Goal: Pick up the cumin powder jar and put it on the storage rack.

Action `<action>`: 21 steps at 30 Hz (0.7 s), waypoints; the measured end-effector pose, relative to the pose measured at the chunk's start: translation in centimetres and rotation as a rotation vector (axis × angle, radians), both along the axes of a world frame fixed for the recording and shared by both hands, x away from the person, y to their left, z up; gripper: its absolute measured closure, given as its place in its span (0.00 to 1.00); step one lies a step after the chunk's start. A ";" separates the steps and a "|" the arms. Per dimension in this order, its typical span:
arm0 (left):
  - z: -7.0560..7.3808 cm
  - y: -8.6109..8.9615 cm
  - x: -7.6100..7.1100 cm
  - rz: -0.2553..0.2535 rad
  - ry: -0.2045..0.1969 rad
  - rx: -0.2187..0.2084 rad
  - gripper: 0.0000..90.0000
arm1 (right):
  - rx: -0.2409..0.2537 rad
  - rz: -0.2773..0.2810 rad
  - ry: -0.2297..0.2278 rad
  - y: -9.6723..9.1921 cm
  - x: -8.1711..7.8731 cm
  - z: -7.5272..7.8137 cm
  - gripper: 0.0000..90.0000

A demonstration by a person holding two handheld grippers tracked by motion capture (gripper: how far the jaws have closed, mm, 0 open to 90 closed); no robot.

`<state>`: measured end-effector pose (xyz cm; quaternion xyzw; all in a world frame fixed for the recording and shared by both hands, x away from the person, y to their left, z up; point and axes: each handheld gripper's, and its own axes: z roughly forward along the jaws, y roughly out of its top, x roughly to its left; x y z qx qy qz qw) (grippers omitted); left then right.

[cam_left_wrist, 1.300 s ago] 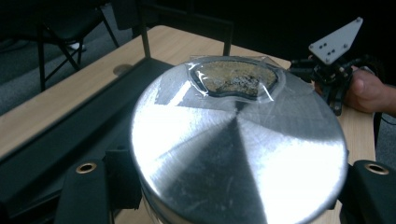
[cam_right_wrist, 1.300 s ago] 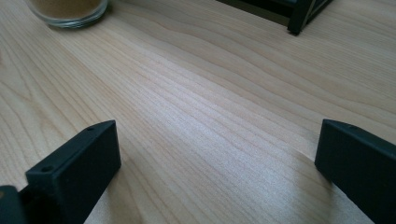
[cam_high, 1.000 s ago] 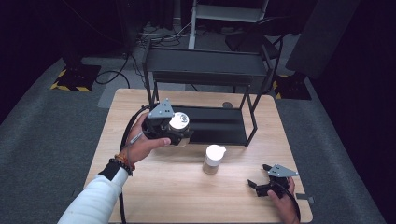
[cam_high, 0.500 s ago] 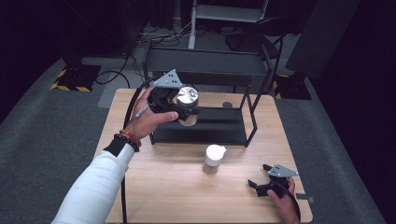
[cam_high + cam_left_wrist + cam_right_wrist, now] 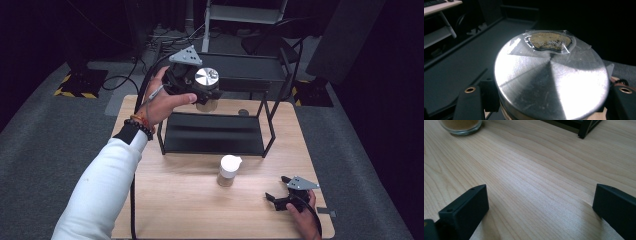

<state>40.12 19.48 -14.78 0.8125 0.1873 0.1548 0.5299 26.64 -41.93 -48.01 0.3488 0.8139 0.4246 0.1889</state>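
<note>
Gripping a jar (image 5: 206, 86) by its sides just under the lid (image 5: 551, 80), the left gripper (image 5: 200, 90) is holding it in the air above the far-left part of the tabletop (image 5: 175, 200), level w/ the rack's (image 5: 215, 132) upper shelf (image 5: 240, 72) and just at that shelf's left front corner. Jar's long axis is running roughly upright, tipping a bit toward the camera, so the metal lid is facing up; glass body is hanging below the jaws. In the left gripper view the brushed lid is sitting betw. the two black jaws, w/ a taped-over opening (image 5: 549, 41) near its far edge showing brownish stuff underneath.

Rack is standing along the far edge of the tabletop, approx. centred; its lower shelf (image 5: 212, 140) is lying bare below the jar. Rack's front posts and top rail are standing right beside the jar, closest obstacle.

A 2nd jar (image 5: 229, 171), white cap, is standing upright near the tabletop's middle, in front of the rack, well apart from the held one; its glass base is showing at the top-left of the right gripper view (image 5: 461, 126).

Right gripper (image 5: 280, 200) is resting at the near-right corner of the tabletop, jaws spreading wide, nothing betw. them but bare wood.
</note>
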 end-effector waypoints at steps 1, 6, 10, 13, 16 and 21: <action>0.2 0.0 0.2 0.000 -0.002 -0.007 0.35 | 0.000 0.000 0.000 0.0 0.0 0.0 0.00; 1.3 -0.3 1.3 0.007 -0.003 -0.013 0.35 | 0.000 0.000 0.000 0.0 0.0 0.0 0.00; 2.0 -0.8 2.1 0.013 -0.004 -0.002 0.35 | -0.001 0.002 -0.001 0.0 0.0 0.0 0.00; 2.1 -1.1 2.8 0.033 0.000 -0.007 0.35 | -0.002 0.004 -0.001 0.0 0.0 0.0 0.00; 2.3 -1.2 3.6 0.045 -0.003 -0.011 0.35 | -0.002 0.005 0.000 0.0 0.0 0.0 0.00; 2.5 -1.4 4.9 0.059 -0.003 -0.013 0.35 | -0.002 0.006 0.000 0.0 0.0 0.0 0.00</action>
